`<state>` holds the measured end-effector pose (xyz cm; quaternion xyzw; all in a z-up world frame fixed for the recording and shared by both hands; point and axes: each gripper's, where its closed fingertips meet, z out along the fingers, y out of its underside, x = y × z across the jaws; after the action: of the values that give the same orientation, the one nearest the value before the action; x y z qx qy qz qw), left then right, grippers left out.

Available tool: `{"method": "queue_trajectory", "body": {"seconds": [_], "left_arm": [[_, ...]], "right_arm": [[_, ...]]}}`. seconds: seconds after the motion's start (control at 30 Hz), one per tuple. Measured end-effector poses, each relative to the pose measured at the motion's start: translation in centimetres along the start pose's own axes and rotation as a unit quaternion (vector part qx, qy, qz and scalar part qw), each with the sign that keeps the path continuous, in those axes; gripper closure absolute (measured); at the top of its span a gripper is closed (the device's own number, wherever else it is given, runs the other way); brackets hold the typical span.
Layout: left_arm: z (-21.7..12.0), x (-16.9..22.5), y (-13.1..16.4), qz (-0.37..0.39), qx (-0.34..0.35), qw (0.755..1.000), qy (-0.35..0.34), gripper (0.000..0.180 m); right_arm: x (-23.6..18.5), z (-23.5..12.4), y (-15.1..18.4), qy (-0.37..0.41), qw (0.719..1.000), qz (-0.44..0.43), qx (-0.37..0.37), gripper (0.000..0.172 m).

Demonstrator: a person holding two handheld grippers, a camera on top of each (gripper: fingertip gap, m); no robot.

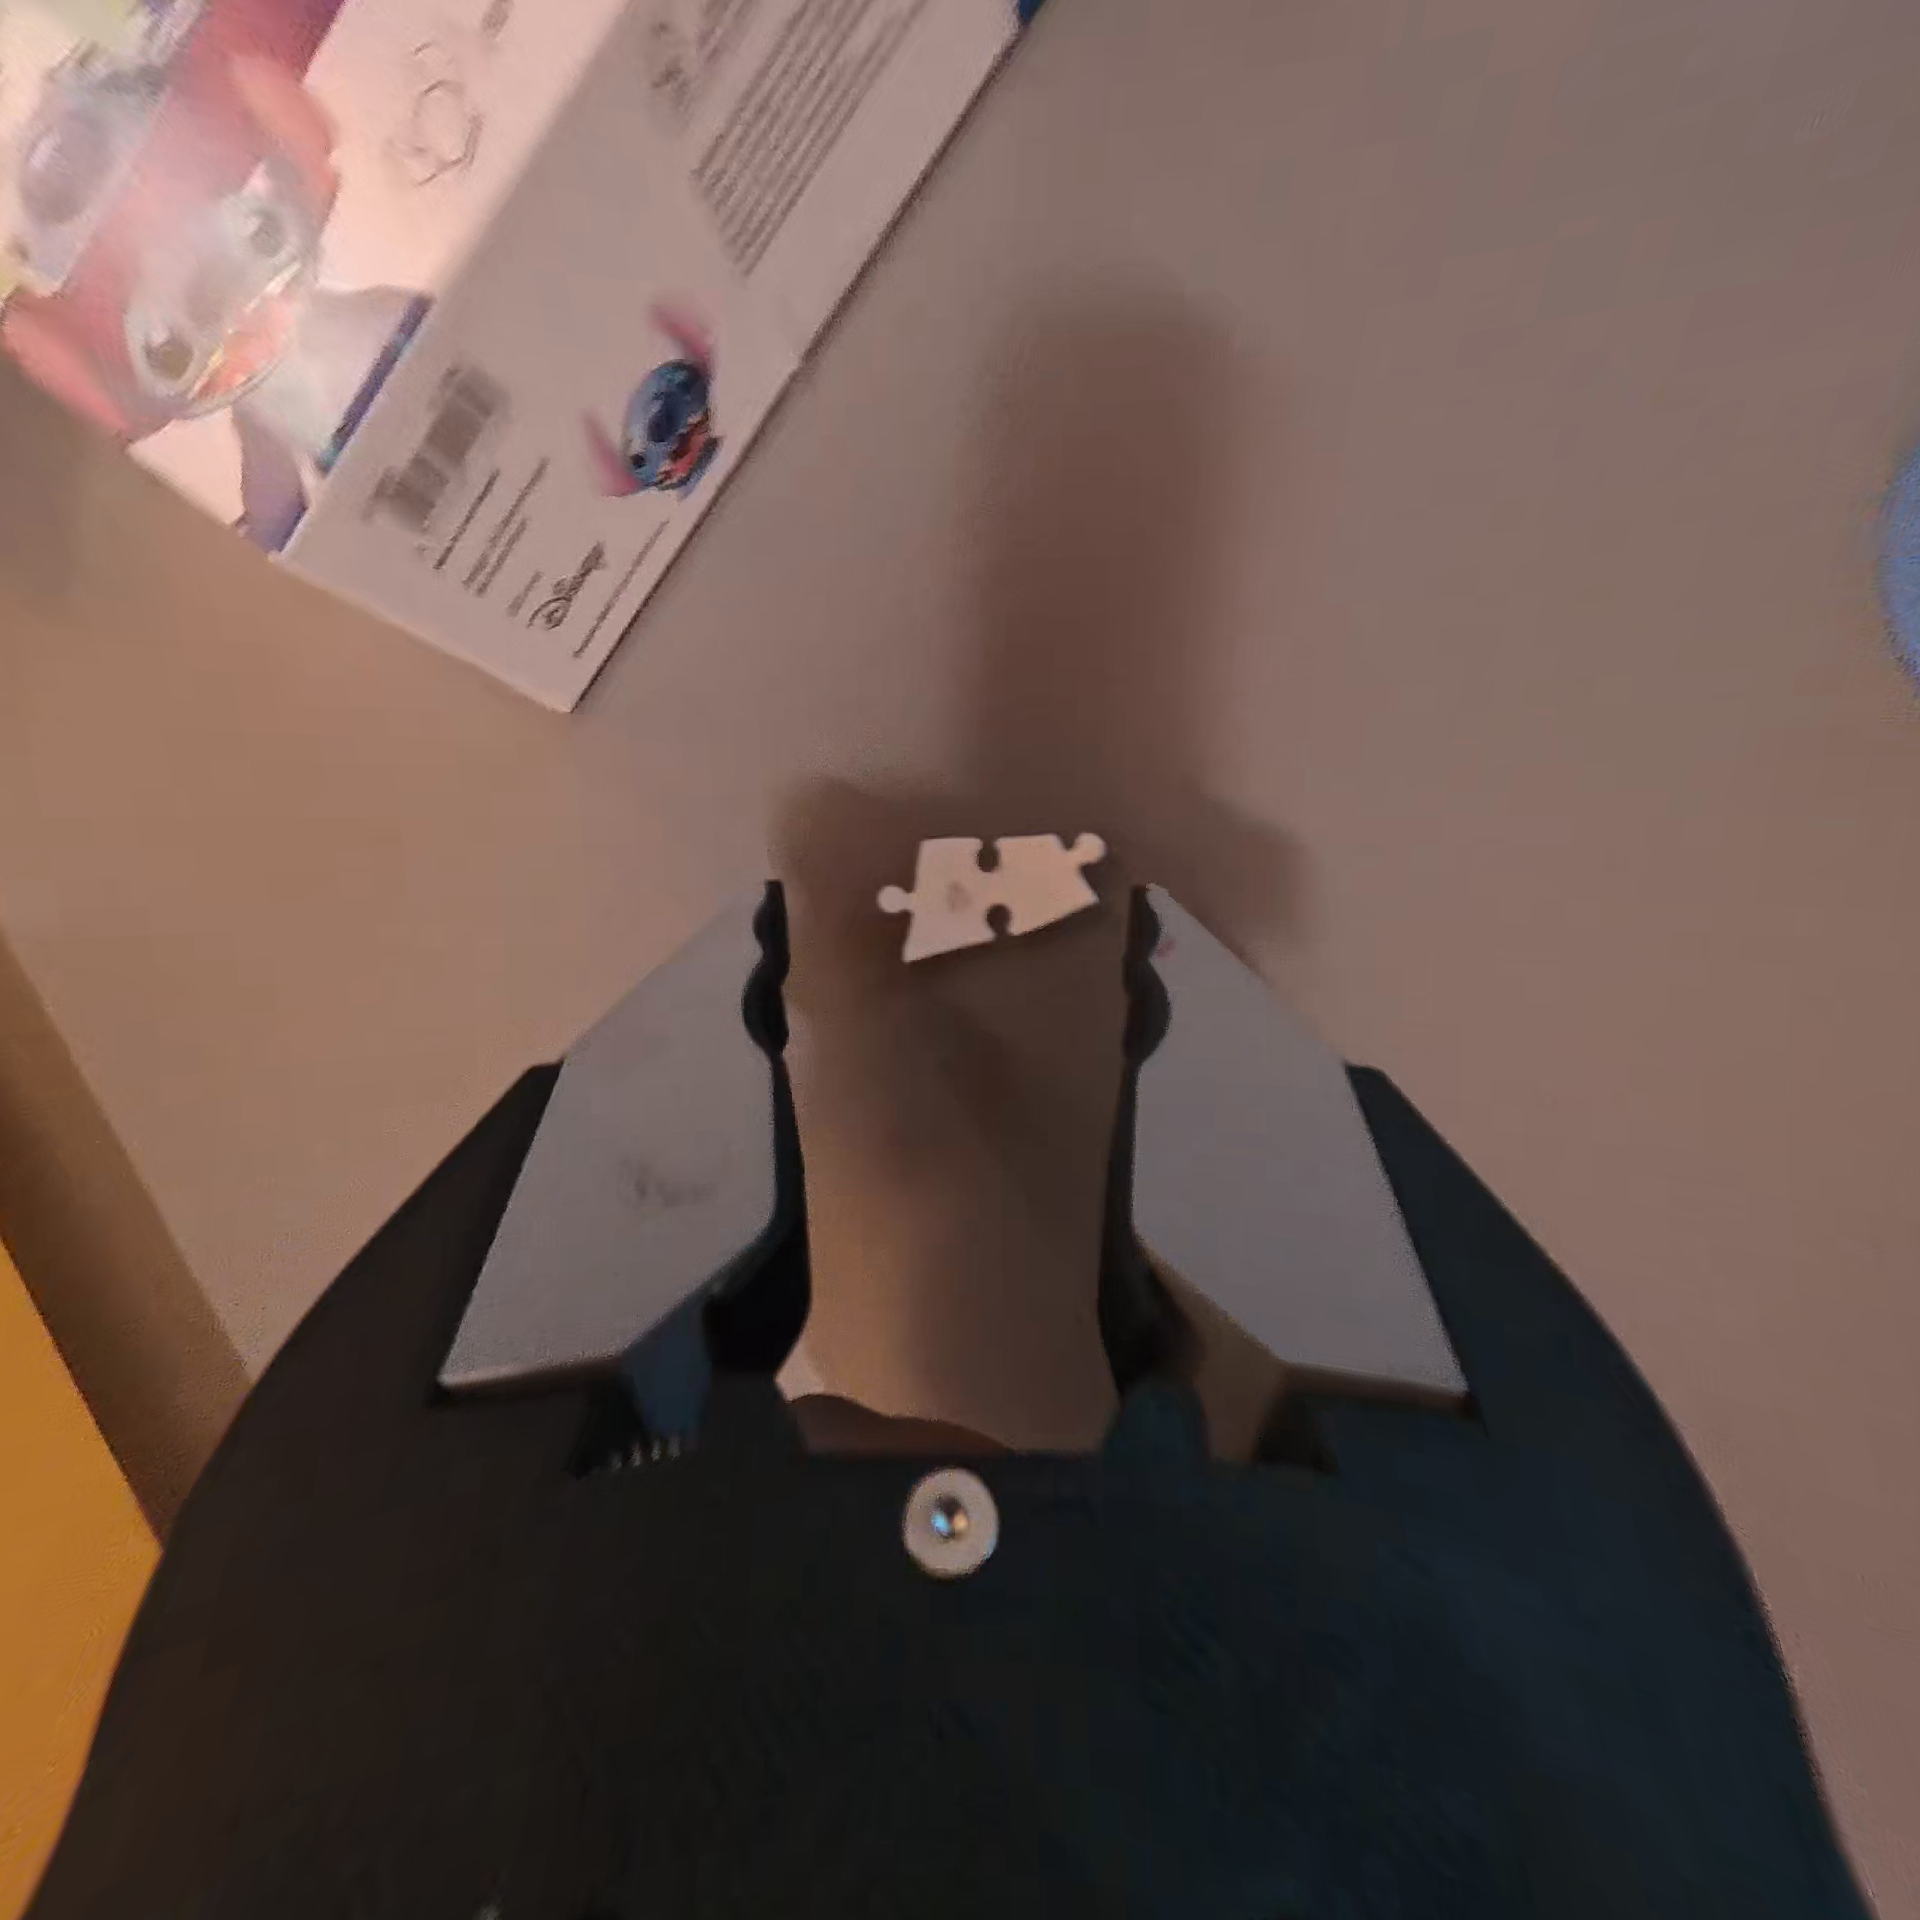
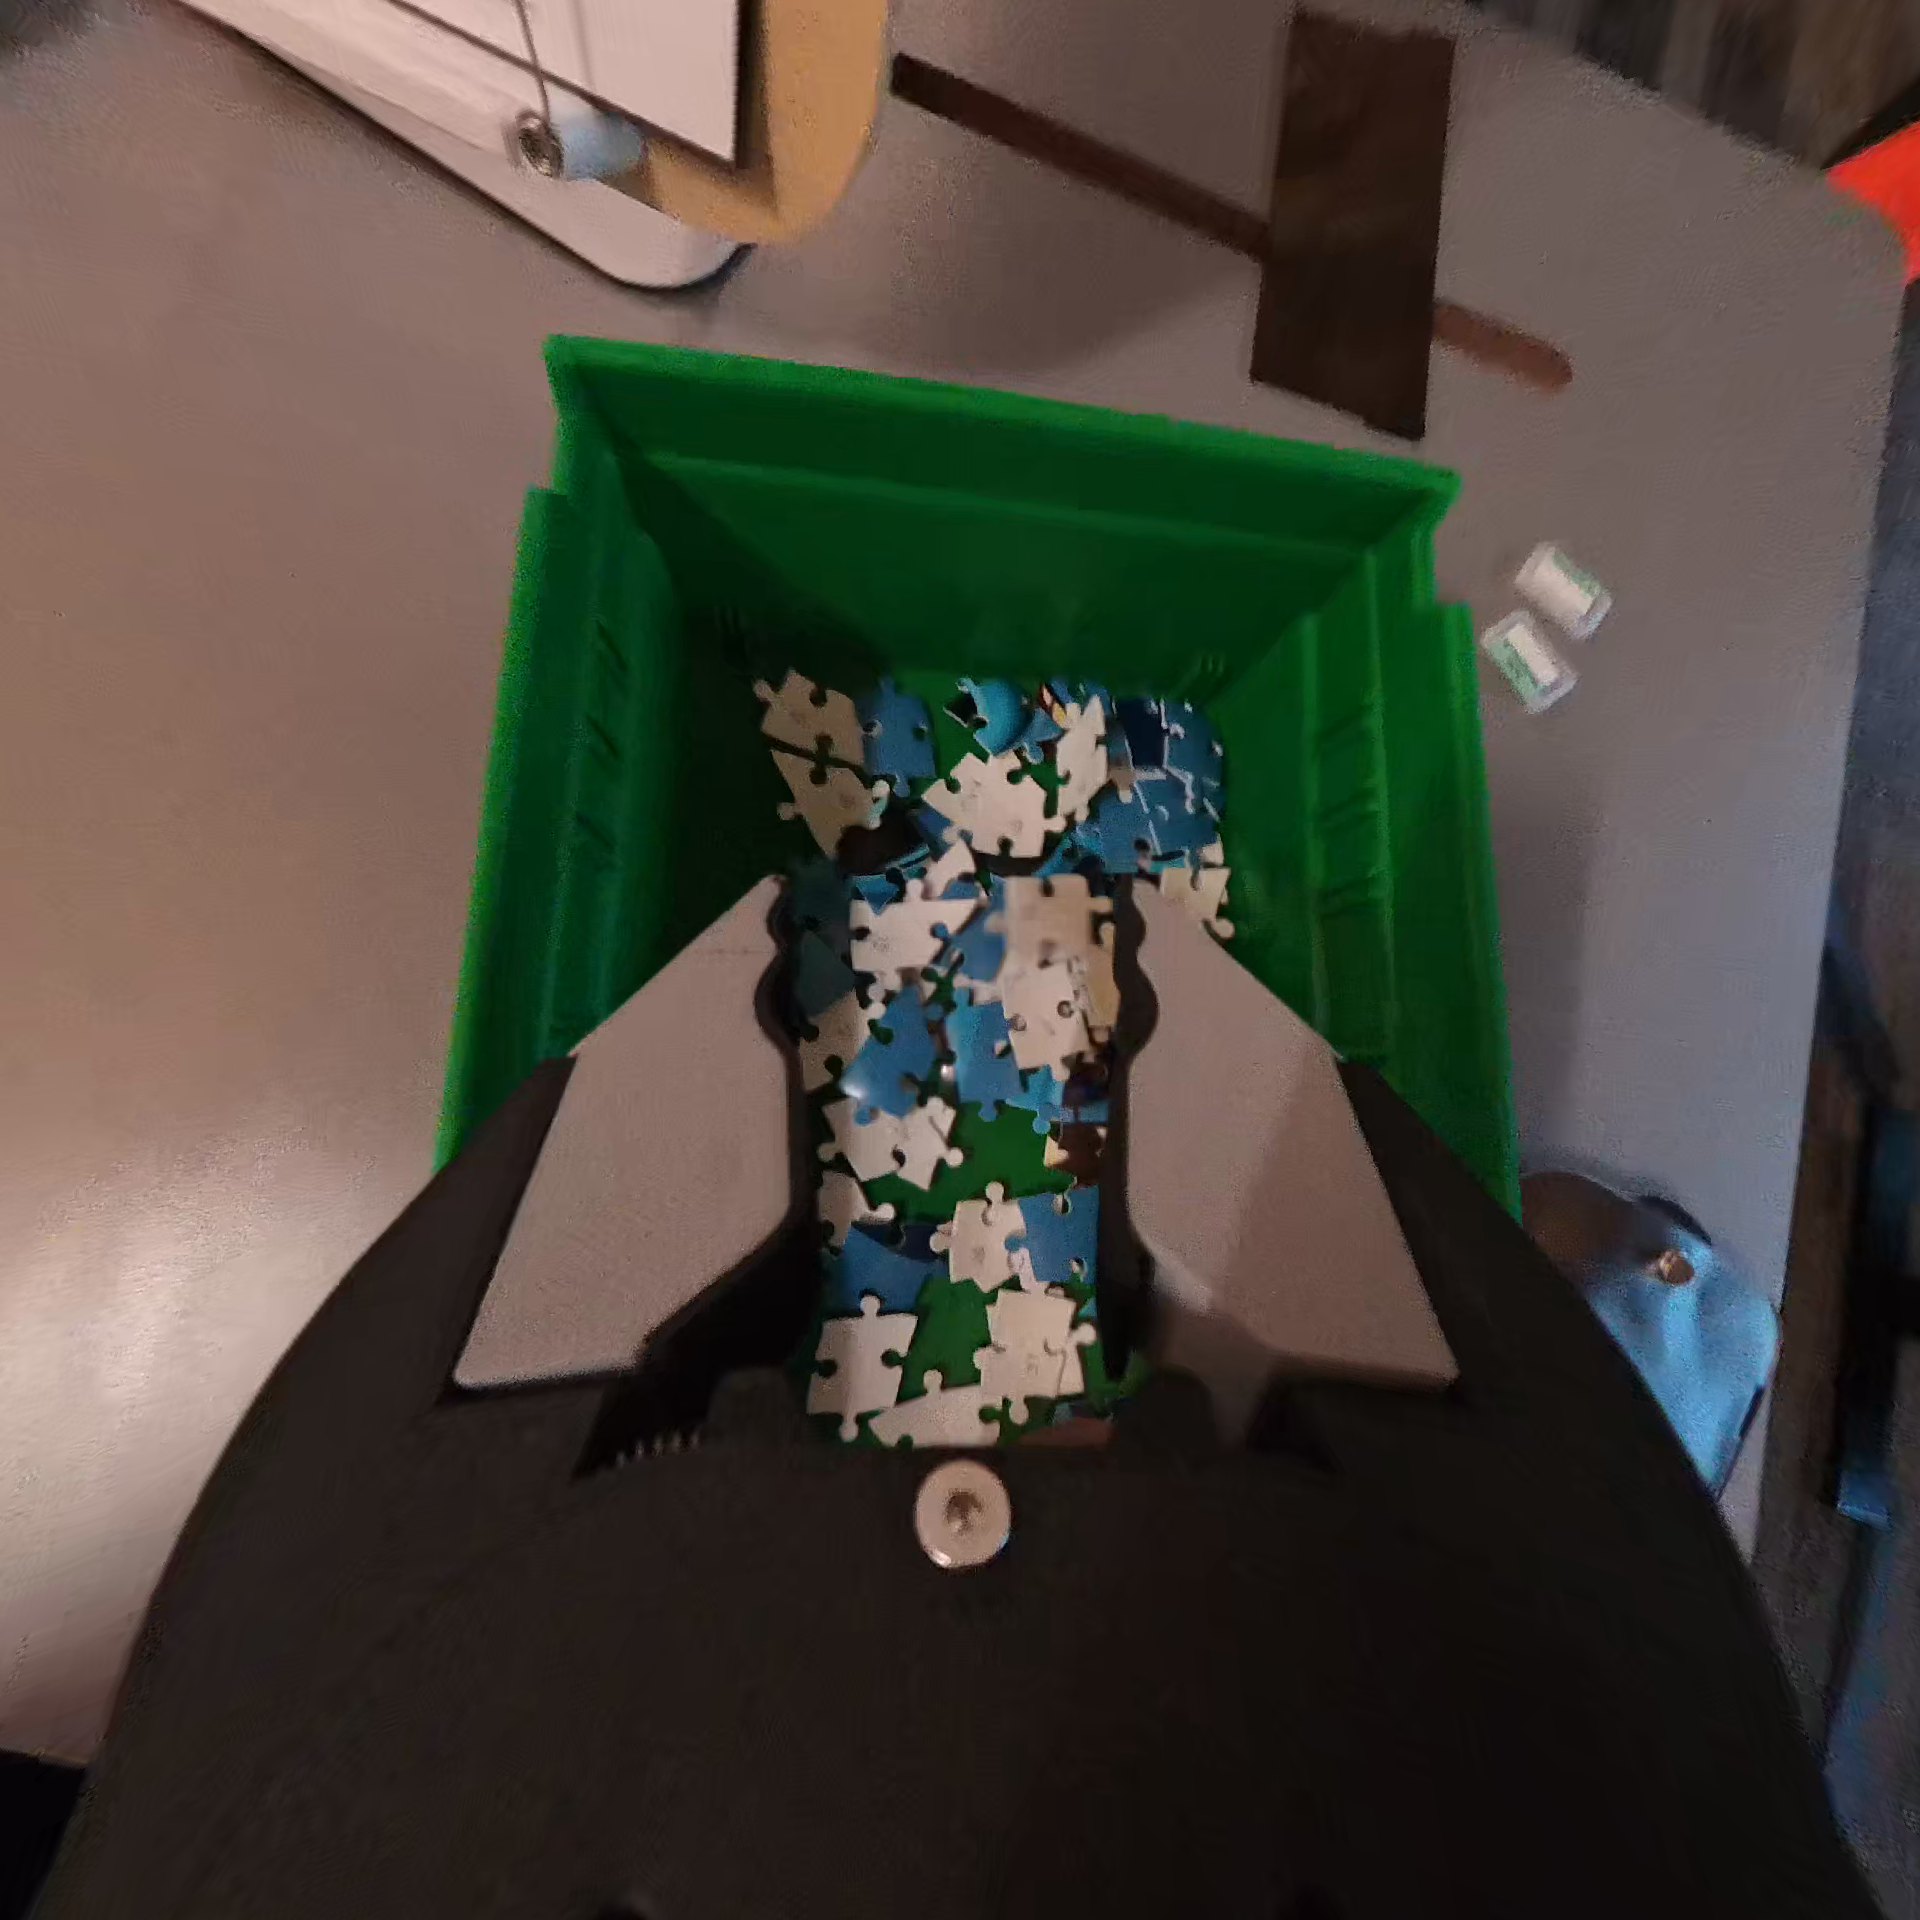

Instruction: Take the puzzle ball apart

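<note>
On the far left lies a printed cardboard box [image 1: 540, 343] flat on the grey-brown table [image 1: 1455, 520], well apart from the left gripper [image 1: 956, 914]. That gripper's fingers [image 1: 769, 966] stand wide apart with nothing pressed between them; a single white puzzle piece [image 1: 992, 894] lies on the table just ahead of the fingertips, between their lines, its long axis running crosswise from one finger towards the other, clear of both pads. Further right, the right gripper [image 2: 951, 935] hangs over a green bin [image 2: 977, 520], fingers likewise wide and gripping nothing, above a loose heap of blue and white puzzle pieces [image 2: 987, 997] on the bin floor.
</note>
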<state>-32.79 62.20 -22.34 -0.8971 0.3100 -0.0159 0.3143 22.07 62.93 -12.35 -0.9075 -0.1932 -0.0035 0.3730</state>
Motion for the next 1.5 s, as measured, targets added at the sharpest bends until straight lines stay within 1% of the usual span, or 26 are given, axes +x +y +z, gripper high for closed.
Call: {"method": "queue_trajectory", "body": {"seconds": [0.07, 0.17, 0.23, 0.27, 0.3, 0.37, 0.4, 0.43, 0.47, 0.57, 0.63, 0.67, 0.7, 0.73, 0.8, 0.83, 0.9, 0.97, 1.0, 1.03, 1.1, 1.13, 1.17, 1.33, 1.43, 1.5], "left_arm": [[0.7, -0.6, 0.2, -0.022, -0.003, 1.0, -0.005, 0.118], [1.4, 0.1, 0.0, -0.043, -0.004, 0.998, 0.037, 0.123], [1.5, 0.5, -0.1, -0.055, -0.007, 0.996, 0.063, 0.13], [1.6, 0.2, -0.1, -0.055, -0.007, 0.997, 0.061, 0.134], [1.5, 0.1, -0.1, -0.057, -0.008, 0.996, 0.063, 0.146], [1.4, 0.1, 0.1, -0.052, -0.014, 0.996, 0.064, 0.147], [1.3, 0.1, 0.2, -0.045, -0.016, 0.997, 0.063, 0.172], [1.3, 0.1, 0.3, -0.034, -0.016, 0.998, 0.053, 0.179], [1.3, 0.1, 0.3, -0.019, -0.017, 0.999, 0.043, 0.18], [1.0, 0.3, 0.5, 0.021, -0.019, 0.999, 0.021, 0.18], [0.3, 0.3, 0.5, 0.018, -0.016, 1.0, 0.019, 0.18], [-0.3, 0.4, 0.6, 0.007, -0.013, 1.0, 0.026, 0.177], [-1.0, 0.5, 0.7, -0.003, -0.009, 0.999, 0.037, 0.161], [-1.8, 0.7, 0.9, -0.014, -0.003, 0.999, 0.048, 0.153], [-3.4, 1.1, 1.4, -0.024, 0.006, 0.997, 0.07, 0.143], [-3.9, 1.1, 1.7, -0.025, 0.007, 0.997, 0.07, 0.139], [-3.9, 0.6, 2.8, -0.03, -0.01, 0.998, 0.046, 0.136], [-3.0, 0.8, 4.0, -0.042, -0.034, 0.998, 0.035, 0.126], [-2.4, 1.0, 4.4, -0.047, -0.04, 0.998, 0.032, 0.124], [-1.9, 1.5, 4.3, -0.055, -0.032, 0.997, 0.039, 0.124], [-1.5, 1.6, 3.7, -0.079, -0.007, 0.996, 0.042, 0.142], [-1.4, 1.6, 3.6, -0.075, 0.002, 0.996, 0.038, 0.16], [-1.3, 1.7, 3.4, -0.072, 0.01, 0.997, 0.034, 0.166], [-1.3, 1.8, 3.4, -0.064, 0.025, 0.997, 0.045, 0.167], [-1.7, 2.0, 3.2, -0.016, 0.027, 0.999, 0.021, 0.168], [-2.8, 3.0, 1.7, 0.024, 0.057, 0.998, 0.008, 0.168]], "right_arm": [[-1.4, -0.8, -0.8, -0.007, 0.999, -0.018, 0.046, 0.123], [-4.5, -2.0, -1.6, -0.046, 0.994, -0.045, 0.083, 0.123], [-6.5, -2.9, -1.9, -0.073, 0.99, -0.064, 0.1, 0.121], [-7.5, -3.2, -2.0, -0.088, 0.988, -0.073, 0.106, 0.122], [-8.5, -3.6, -2.1, -0.102, 0.985, -0.082, 0.112, 0.122], [-10.2, -4.3, -2.1, -0.121, 0.98, -0.099, 0.124, 0.123], [-11.0, -4.5, -2.1, -0.129, 0.977, -0.107, 0.128, 0.124], [-11.9, -4.8, -2.1, -0.138, 0.975, -0.116, 0.133, 0.124], [-12.8, -5.1, -2.1, -0.147, 0.972, -0.124, 0.139, 0.124], [-15.8, -5.6, -2.3, -0.188, 0.961, -0.133, 0.154, 0.125], [-17.9, -5.4, -2.1, -0.211, 0.955, -0.144, 0.154, 0.124], [-18.8, -5.1, -1.9, -0.214, 0.953, -0.155, 0.149, 0.123], [-19.6, -4.7, -1.6, -0.215, 0.952, -0.166, 0.144, 0.123], [-20.3, -4.4, -1.4, -0.216, 0.95, -0.178, 0.14, 0.122], [-21.5, -3.8, -0.8, -0.218, 0.947, -0.193, 0.133, 0.122], [-22.0, -3.6, -0.6, -0.222, 0.946, -0.197, 0.131, 0.122], [-22.9, -3.3, -0.4, -0.232, 0.944, -0.197, 0.129, 0.122], [-23.3, -3.3, -0.5, -0.236, 0.943, -0.194, 0.133, 0.122], [-23.5, -3.4, -0.6, -0.239, 0.942, -0.193, 0.137, 0.122], [-23.6, -3.6, -0.7, -0.242, 0.941, -0.19, 0.14, 0.122], [-23.8, -4.1, -0.7, -0.247, 0.94, -0.188, 0.145, 0.123], [-23.9, -4.3, -0.7, -0.249, 0.939, -0.187, 0.147, 0.123], [-24.0, -4.6, -0.7, -0.251, 0.938, -0.188, 0.149, 0.123], [-25.9, -5.5, -0.4, -0.284, 0.927, -0.189, 0.156, 0.124], [-28.2, -5.3, 0.0, -0.324, 0.915, -0.186, 0.152, 0.125], [-30.1, -4.9, 0.2, -0.357, 0.904, -0.181, 0.147, 0.125]]}}
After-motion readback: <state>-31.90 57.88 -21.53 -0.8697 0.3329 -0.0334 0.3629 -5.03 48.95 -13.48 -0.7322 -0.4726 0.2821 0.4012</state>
